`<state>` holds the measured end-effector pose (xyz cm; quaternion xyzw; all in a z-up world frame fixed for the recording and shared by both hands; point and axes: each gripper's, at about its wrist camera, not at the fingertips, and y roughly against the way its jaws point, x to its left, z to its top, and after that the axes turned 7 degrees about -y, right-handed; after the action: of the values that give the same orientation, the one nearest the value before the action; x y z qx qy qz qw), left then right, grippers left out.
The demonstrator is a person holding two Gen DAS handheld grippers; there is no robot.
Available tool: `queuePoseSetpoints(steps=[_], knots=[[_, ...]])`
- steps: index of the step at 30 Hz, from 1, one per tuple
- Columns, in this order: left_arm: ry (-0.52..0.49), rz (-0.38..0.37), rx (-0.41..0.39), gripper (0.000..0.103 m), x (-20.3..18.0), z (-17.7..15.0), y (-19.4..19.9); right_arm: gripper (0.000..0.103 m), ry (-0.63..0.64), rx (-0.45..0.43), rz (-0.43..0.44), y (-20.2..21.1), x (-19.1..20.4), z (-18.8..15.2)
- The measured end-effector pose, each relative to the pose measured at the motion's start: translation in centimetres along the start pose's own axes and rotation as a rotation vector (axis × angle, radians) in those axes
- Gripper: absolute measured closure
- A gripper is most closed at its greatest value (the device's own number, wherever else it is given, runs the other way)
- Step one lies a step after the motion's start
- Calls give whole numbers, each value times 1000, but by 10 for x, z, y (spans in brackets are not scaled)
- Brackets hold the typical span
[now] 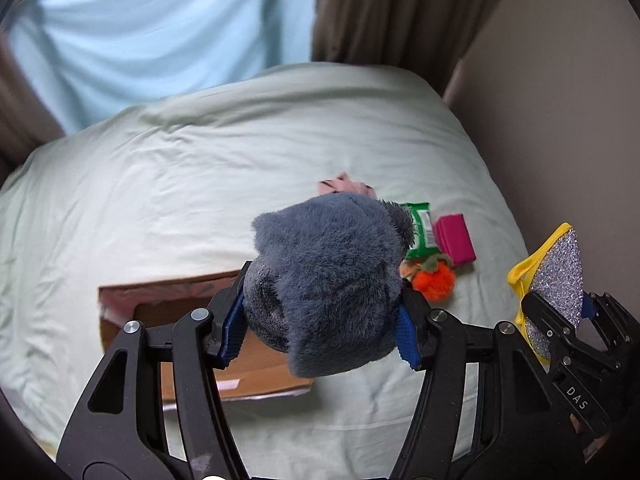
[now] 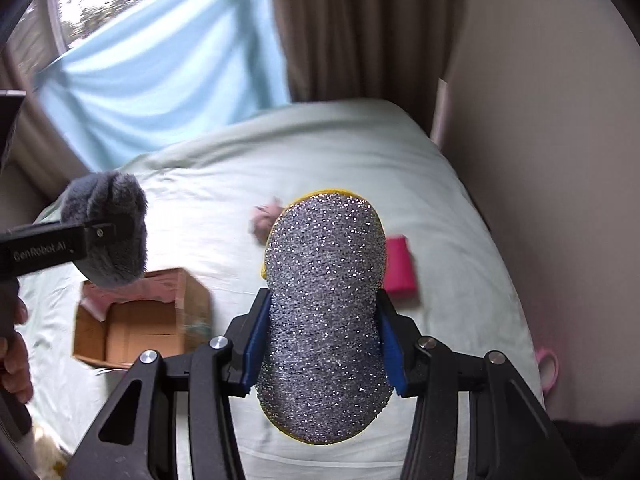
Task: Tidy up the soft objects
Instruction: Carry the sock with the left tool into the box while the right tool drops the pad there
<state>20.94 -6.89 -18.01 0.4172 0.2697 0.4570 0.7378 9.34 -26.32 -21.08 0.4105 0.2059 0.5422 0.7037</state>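
Observation:
My left gripper point(image 1: 322, 320) is shut on a grey plush toy point(image 1: 328, 272), held above the bed near an open cardboard box point(image 1: 256, 376). The toy also shows in the right wrist view point(image 2: 106, 228), above the box point(image 2: 140, 320). My right gripper point(image 2: 324, 344) is shut on a silver glitter sponge with a yellow backing point(image 2: 324, 300), held above the bed. That sponge shows at the right edge of the left wrist view point(image 1: 560, 276).
On the pale green bed sheet point(image 1: 160, 200) lie an orange plush point(image 1: 434, 278), a green packet point(image 1: 420, 232), a magenta block point(image 1: 456, 238) and a pink cloth point(image 1: 344, 186). A wall point(image 1: 560, 120) and brown curtains point(image 1: 392, 8) border the bed. Pink paper lines the box.

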Motion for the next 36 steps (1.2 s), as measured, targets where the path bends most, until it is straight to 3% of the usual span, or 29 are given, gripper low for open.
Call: queuePoseSetpoints(steps=[7,11,20,29,36], knots=[[120,65,-5,46,74,-32,23,58,133,18,136,9,86,13],[180,93,39,46,117,-55,16,58,174,45,188,-2,133,9],[243,93,166,46,202,-99,-26,58,188,225,222,-64,209,-18],[184,33,320,45,235,-129,-102,58,42,424,199,-144,250,-44],[123,10,390,44,235,-133,-151,55,-133,558,164,-201,250,-61]])
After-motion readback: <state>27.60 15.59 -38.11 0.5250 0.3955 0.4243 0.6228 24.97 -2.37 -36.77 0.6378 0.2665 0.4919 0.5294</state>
